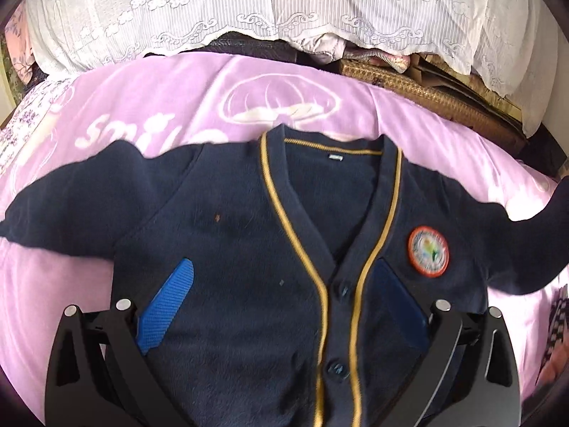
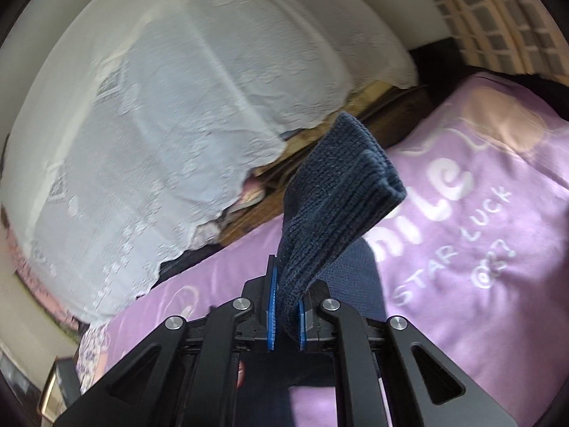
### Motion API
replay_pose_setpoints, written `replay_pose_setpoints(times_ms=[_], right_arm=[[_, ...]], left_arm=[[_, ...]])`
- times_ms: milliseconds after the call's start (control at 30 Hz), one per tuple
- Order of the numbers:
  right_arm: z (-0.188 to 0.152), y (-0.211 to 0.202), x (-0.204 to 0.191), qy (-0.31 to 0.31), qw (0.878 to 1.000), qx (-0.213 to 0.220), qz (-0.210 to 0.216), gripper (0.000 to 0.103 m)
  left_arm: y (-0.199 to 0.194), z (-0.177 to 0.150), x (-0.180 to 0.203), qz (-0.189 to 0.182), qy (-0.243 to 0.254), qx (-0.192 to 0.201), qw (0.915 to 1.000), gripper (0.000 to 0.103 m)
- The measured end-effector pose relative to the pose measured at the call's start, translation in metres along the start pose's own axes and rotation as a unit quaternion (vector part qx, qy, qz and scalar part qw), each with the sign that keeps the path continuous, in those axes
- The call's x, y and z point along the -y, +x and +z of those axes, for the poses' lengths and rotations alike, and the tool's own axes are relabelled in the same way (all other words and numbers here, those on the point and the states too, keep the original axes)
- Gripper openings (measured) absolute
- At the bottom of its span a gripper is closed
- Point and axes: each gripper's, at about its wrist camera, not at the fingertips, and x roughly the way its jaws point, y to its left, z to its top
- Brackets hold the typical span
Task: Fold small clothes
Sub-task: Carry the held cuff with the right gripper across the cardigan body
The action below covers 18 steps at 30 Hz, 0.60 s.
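The right claw (image 2: 286,306) is clamped on the ribbed cuff (image 2: 341,192) of a navy sleeve, its blue pads (image 2: 272,306) pressing the knit from both sides, and the cuff stands up and flops over above the fingertips. The left claw (image 1: 281,306) is spread wide over the chest of the cardigan (image 1: 249,249), one blue pad (image 1: 167,306) lying on the fabric to the left of the button band and the other finger shadowed beside the round badge (image 1: 427,251); nothing is pinched between them.

The cardigan lies face up and buttoned on a lilac blanket (image 1: 177,106) that covers the bed, collar away from the left camera and sleeves stretched out to either side. It looks light and soft, a thick knit that drapes and bunches rather than holding a crease, so it is likely to sag wherever it is not supported. The ribbed cuff is the firmest edge and a sensible place to pinch; the shoulder seam or the hem would probably serve for the body folds. The buttons (image 1: 343,290) and badge are stiffer spots best kept off a fold line.

The left wrist view gives the whole garment, its yellow trim (image 1: 295,224) and the lace cover (image 1: 284,7) beyond, but the held cuff lies past its right edge. The right wrist view shows the grip up close, yet almost none of the cardigan's body.
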Motion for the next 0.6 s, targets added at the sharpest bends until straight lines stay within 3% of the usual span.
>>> replay_pose_setpoints(times_ms=[233,600], right_arm=[[-0.02,0.008,-0.053,-0.053,0.997,-0.035,0.045,0.01],[-0.074,0.047,-0.156,-0.136,0.982,-0.107,0.082,0.01]], left_arm=[[0.02,0.003,0.003,-0.02,-0.003,-0.02,0.9996,0.099],[0.046,0.017,-0.029,-0.032,-0.039,-0.037,0.998,0.099]])
